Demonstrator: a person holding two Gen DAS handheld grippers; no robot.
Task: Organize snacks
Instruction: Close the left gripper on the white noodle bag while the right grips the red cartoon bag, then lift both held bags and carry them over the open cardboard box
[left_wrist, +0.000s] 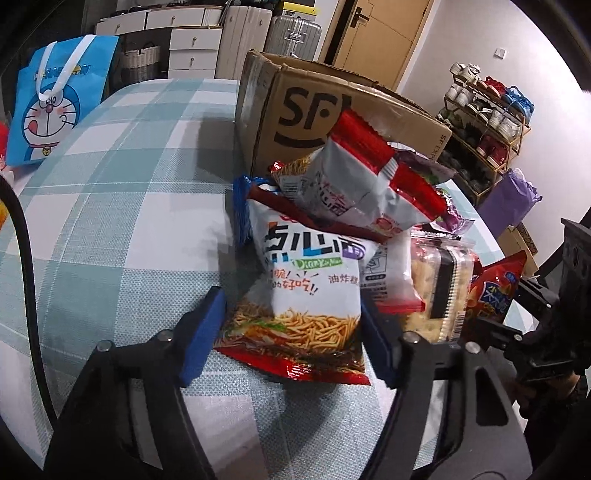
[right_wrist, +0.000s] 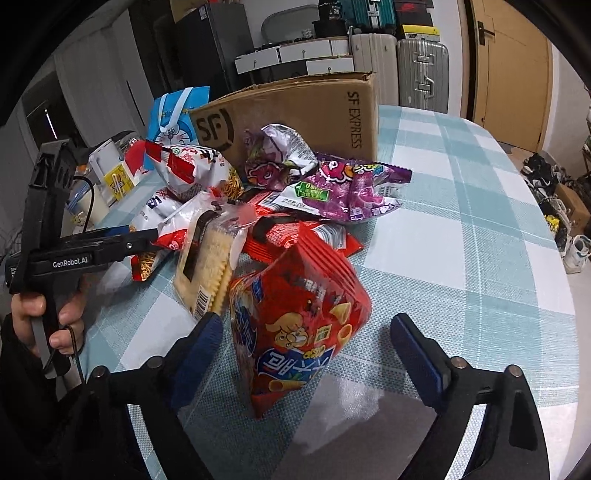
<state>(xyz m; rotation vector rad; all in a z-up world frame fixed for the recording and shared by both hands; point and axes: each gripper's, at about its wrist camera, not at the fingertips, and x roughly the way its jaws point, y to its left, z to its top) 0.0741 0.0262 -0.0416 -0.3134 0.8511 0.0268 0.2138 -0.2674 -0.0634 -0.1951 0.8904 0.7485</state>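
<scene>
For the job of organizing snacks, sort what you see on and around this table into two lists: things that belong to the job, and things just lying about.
Belong to the job:
noodle snack bag
red cone snack bag
cracker pack
purple candy bags
cardboard box
left hand-held gripper
right hand-held gripper

Just lying about:
blue cartoon bag
suitcases
shoe rack

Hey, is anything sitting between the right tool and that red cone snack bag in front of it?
Nothing visible. The red cone snack bag stands on the checked tablecloth right ahead of the right tool, whose fingers are spread wide on either side of it. The cracker pack lies off to the left, outside that gap.
</scene>
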